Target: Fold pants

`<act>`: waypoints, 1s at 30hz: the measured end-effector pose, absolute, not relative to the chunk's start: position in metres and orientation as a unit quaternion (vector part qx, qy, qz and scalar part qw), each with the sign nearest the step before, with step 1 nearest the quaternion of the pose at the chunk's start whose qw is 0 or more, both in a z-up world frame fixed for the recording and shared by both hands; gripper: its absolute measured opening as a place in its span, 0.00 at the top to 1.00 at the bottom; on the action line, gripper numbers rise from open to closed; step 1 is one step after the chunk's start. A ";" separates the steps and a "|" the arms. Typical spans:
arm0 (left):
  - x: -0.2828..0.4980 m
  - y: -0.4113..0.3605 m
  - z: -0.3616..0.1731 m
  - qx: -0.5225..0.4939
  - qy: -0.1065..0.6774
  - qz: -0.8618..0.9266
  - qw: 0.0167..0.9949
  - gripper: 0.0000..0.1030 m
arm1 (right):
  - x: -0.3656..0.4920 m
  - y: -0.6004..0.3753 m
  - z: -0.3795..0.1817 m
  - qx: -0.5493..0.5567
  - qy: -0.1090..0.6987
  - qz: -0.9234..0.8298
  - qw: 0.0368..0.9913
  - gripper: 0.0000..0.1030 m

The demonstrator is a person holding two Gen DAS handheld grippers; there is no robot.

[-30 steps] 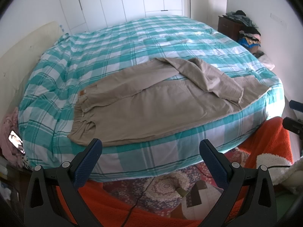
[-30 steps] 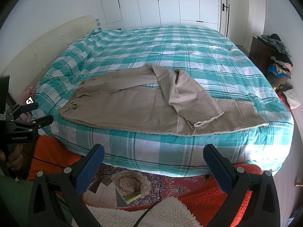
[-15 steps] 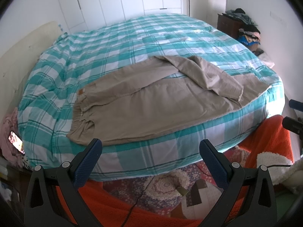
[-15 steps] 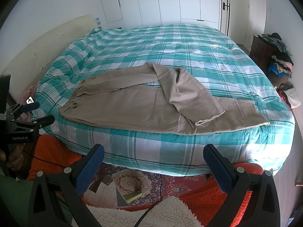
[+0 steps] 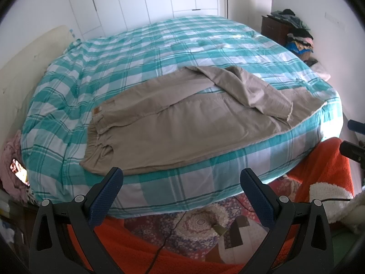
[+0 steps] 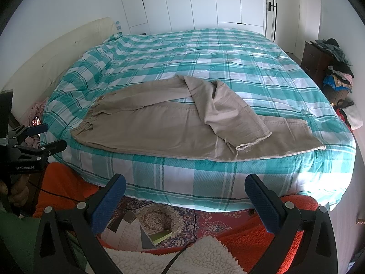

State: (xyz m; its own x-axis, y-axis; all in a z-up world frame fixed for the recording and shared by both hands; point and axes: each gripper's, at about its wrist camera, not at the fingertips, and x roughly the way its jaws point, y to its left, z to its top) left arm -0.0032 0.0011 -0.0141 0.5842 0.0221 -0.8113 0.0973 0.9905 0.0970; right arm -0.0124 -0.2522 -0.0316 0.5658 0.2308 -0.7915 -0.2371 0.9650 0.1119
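Observation:
Beige pants (image 5: 173,123) lie flat along the near edge of the bed, waistband to the left, one leg folded back across the other. They also show in the right wrist view (image 6: 159,125). My left gripper (image 5: 181,180) is open and empty, held off the bed edge below the waistband end. My right gripper (image 6: 184,187) is open and empty, held off the bed edge below the middle of the pants. The left gripper also shows at the left edge of the right wrist view (image 6: 46,138).
The bed has a teal and white checked cover (image 6: 205,52). An orange blanket (image 5: 319,166) and a patterned rug (image 6: 159,217) lie on the floor by the bed. A dark cabinet with piled clothes (image 6: 330,66) stands at the right. White wardrobe doors (image 6: 216,2) are behind.
Both grippers have drifted slightly back and up from the bed; the pants have not moved.

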 end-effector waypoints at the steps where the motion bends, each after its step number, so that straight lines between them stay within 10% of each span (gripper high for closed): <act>1: -0.003 0.001 -0.014 0.066 0.455 -0.021 0.888 0.01 | -0.013 -0.252 -0.032 -0.004 0.447 0.132 0.885 0.00; 30: -0.001 -0.004 -0.021 0.069 0.461 -0.023 0.884 0.01 | -0.012 -0.251 -0.032 -0.006 0.448 0.133 0.884 0.00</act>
State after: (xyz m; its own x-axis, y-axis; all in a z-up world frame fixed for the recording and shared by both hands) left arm -0.0014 -0.0042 -0.0210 0.5735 0.0228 -0.8189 0.1046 0.9894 0.1008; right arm -0.0120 -0.2510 -0.0319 0.5637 0.2298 -0.7934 -0.2410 0.9645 0.1082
